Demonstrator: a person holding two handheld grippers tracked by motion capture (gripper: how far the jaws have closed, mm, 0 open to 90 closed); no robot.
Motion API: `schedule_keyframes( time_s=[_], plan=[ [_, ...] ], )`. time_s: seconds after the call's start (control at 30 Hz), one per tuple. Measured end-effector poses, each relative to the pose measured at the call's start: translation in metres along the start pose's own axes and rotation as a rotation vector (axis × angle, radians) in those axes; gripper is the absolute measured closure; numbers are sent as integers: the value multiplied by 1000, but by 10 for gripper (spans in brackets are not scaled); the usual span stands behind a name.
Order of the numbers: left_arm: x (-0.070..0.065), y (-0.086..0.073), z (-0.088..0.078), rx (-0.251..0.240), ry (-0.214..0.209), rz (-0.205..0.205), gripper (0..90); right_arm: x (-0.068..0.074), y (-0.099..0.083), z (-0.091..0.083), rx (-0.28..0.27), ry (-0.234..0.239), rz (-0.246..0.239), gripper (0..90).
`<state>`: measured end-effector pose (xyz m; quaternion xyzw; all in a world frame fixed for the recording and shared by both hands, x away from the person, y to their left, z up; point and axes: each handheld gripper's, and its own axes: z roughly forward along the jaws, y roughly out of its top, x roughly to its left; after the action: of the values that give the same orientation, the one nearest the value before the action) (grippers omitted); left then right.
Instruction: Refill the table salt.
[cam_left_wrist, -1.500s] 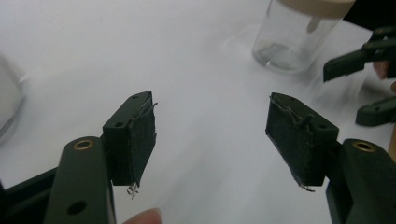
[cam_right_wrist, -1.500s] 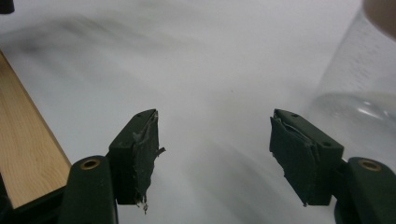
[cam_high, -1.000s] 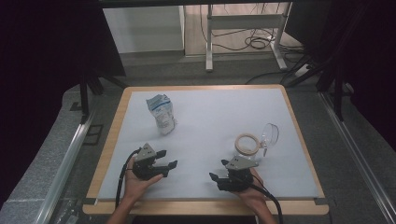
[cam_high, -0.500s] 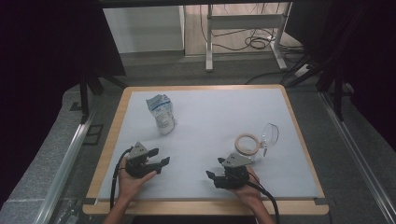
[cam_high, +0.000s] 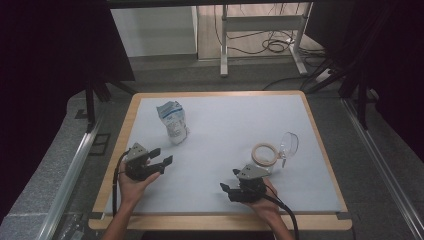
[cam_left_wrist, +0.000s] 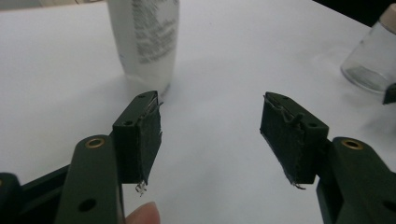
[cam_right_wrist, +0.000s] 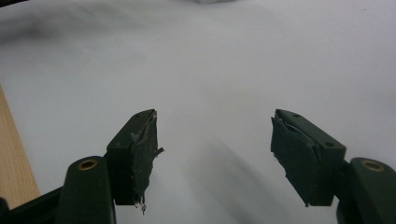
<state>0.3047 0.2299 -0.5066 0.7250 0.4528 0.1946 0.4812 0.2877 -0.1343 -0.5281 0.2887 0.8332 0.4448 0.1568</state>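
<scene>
L gripper (cam_high: 161, 162) sits near the table's (cam_high: 225, 102) left edge, jaws apart w/ nothing between them; they've just been closing a little. It points toward the pouch (cam_high: 173, 122), a white-and-blue crinkled bag w/ print, standing upright in the left half, closer to the far edge, top looking folded or crumpled. In the left gripper view the pouch (cam_left_wrist: 148, 39) is just beyond the left jaw, not touched. Judging by this, work is barely begun: pouch not yet grasped, approach under way. Toward the right edge a tape ring (cam_high: 263, 153) lies flat, touching or just beside a clear glass jar (cam_high: 289, 146) on its side. R gripper (cam_high: 226, 189) near the front edge, jaws also apart, empty
</scene>
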Motion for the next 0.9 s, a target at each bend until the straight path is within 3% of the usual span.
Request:
schedule_keyframes(
  time_s=[0.2,0.47,0.73,0.83,0.9],
  plan=[
    [15,16,3,-27,26,-20,382,0,0,1,5,-2,-4,325],
    [34,40,20,-36,47,-26,400,2,-1,2,10,-1,-15,325],
    [49,63,34,-45,43,-7,426,2,-2,1,18,-5,-17,325],
    [50,69,37,-45,49,22,443,2,-2,1,19,-6,-18,325],
    [51,73,41,-54,31,17,454,1,-2,1,19,-8,-15,325]
  ],
)
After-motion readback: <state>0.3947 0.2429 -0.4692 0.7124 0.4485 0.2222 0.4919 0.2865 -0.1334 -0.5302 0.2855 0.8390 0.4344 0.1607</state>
